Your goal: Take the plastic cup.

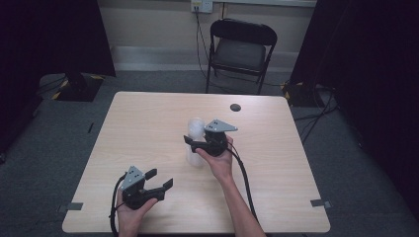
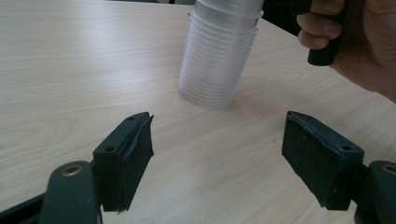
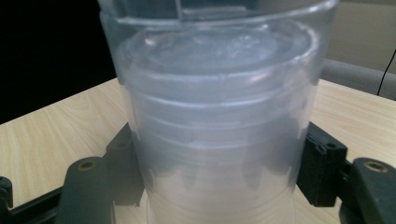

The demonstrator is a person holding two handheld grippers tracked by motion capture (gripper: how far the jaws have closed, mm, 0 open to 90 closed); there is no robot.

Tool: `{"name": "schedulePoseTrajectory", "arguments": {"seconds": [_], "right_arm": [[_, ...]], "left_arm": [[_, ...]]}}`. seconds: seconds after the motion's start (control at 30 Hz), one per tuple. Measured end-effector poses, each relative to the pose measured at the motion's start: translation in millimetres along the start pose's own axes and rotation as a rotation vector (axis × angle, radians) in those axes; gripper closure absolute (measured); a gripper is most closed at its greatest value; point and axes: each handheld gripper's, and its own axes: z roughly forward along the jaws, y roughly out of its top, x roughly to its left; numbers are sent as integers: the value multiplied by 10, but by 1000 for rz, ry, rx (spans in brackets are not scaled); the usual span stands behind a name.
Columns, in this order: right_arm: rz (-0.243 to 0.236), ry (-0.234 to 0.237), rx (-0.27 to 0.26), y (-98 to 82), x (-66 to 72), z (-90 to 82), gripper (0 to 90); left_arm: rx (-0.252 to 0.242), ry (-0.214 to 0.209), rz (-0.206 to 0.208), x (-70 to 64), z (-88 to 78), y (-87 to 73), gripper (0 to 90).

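Each gripper, left (image 1: 159,180) and right (image 1: 193,142), has a black body with two black, block-shaped jaws fixed by brass-coloured screws. A grey three-cornered plate sits on top. A black cable trails from each. The forearms are bare, without sleeves.

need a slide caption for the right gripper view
Right tool with its jaws on either side of a stack of clear plastic cups standing on the wooden table.
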Motion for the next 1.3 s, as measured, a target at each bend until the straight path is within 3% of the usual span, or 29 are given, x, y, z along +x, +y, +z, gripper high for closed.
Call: {"name": "schedulePoseTrajectory", "arguments": {"seconds": [1.3], "right_arm": [[-13, -15, -51, 261, -1, -124, 316]], "left_arm": [[10, -10, 14, -35, 55, -6, 248]]}}
